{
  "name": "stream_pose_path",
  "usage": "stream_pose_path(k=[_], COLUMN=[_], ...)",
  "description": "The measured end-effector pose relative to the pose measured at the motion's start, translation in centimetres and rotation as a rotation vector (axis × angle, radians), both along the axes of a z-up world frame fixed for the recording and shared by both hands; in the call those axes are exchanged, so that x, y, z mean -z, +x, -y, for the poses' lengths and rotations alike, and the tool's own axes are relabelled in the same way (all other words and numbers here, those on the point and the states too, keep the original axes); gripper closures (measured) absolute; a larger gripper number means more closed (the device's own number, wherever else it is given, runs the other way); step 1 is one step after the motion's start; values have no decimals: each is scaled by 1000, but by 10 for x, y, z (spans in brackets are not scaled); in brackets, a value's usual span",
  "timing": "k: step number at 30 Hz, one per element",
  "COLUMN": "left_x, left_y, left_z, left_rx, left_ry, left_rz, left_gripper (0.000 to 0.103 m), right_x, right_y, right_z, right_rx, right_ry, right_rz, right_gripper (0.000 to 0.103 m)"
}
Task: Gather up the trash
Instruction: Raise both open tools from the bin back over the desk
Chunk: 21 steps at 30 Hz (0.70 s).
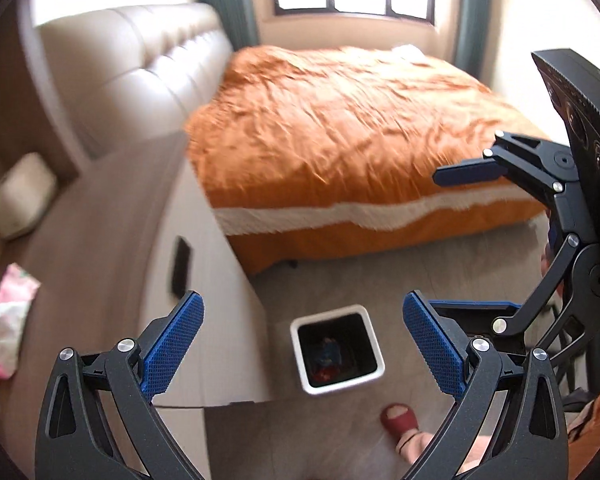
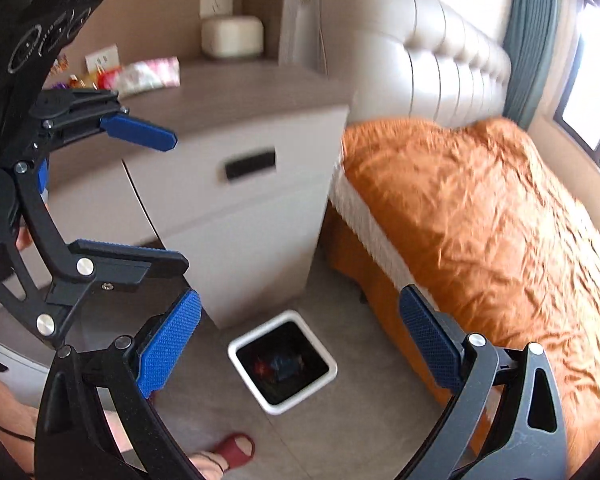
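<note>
Both grippers spread wide, empty. Left gripper [image 1: 303,344] and right gripper [image 2: 300,340] hang above white bin [image 2: 240,350] on floor. Remaining wrappers [image 2: 140,74] lie on nightstand top [image 2: 236,92], up and left of both; left gripper likely nearer.
</note>
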State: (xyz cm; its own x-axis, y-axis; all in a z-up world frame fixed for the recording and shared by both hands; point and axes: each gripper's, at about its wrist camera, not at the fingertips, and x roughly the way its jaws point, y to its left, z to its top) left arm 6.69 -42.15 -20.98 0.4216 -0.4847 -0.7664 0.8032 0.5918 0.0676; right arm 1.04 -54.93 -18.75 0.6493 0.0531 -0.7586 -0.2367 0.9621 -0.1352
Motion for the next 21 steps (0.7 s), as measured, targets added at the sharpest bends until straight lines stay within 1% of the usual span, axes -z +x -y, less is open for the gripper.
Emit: stream_pose_path(k=[5, 12, 15, 21], left_x=[-34, -70, -83, -93], left_y=[8, 25, 31, 46], left_z=[-32, -84, -110, -163], left_rx=[-89, -201, -248, -332], left_ry=[-40, -72, -84, -87], left_rz=[55, 111, 133, 163], left_gripper=[5, 5, 5, 5], right_x=[-38, -73, -81, -86], right_y=[10, 36, 46, 71], right_z=[-18, -61, -81, -128], right_rx=[-47, -121, -144, -192], right_ry=[24, 44, 61, 114], right_rz=[65, 142, 157, 148], right_gripper=[5, 4, 4, 4])
